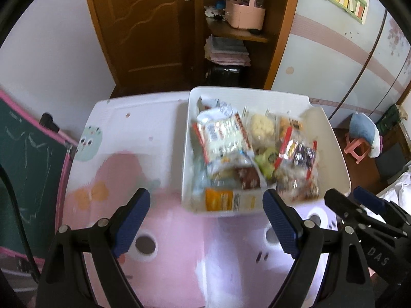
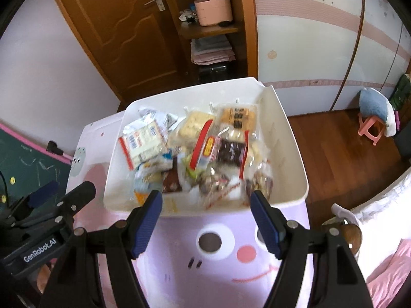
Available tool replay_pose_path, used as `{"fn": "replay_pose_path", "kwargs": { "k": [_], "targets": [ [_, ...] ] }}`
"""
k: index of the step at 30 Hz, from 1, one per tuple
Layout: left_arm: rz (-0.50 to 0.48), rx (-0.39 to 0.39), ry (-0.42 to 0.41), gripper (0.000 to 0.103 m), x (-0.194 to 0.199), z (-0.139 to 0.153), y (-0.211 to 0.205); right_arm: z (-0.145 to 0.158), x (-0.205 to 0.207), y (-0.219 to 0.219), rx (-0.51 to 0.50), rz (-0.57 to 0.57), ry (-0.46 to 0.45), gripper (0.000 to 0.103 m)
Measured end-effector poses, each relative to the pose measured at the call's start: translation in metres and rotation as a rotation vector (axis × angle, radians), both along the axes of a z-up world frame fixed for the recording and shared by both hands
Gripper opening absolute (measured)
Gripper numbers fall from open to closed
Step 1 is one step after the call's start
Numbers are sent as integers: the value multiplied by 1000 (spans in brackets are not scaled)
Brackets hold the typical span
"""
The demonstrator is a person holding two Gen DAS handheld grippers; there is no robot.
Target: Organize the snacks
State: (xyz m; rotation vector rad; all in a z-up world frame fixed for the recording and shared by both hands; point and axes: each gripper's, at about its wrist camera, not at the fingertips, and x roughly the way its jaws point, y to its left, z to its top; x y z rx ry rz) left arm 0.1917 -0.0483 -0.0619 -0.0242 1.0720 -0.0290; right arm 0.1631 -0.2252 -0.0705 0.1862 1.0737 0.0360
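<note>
Hovering over the desk (image 1: 179,231), both grippers empty, snacks all in the bin.
White bin (image 1: 331,138) sits on the far right part of the pink cartoon-print desk, piled with mixed snack packets (image 1: 226,131). Left gripper (image 1: 206,220) jaws spread wide, nothing between them, just short of the bin's near wall. Right gripper (image 2: 206,222) jaws likewise released and empty, at the bin's near edge.
</note>
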Motion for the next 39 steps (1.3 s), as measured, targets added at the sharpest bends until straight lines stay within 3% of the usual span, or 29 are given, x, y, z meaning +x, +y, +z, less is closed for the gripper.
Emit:
{"fn": "replay_pose_path", "kwargs": {
  "k": [6,13,19,31,39],
  "targets": [
    [10,-12,26,89,-48,10,13,12,-42,4,10,16,1,71],
    [27,31,9,89,-98,30,26,25,-86,10,18,24,23,71],
    [16,40,-17,89,-131,48,26,49,-112,16,6,18,-9,71],
    [23,54,-86,89,-155,72,27,68,-141,29,-8,26,-46,71],
    [26,46,-77,89,-159,72,36,77,-148,37,-21,34,-82,71]
  ]
}}
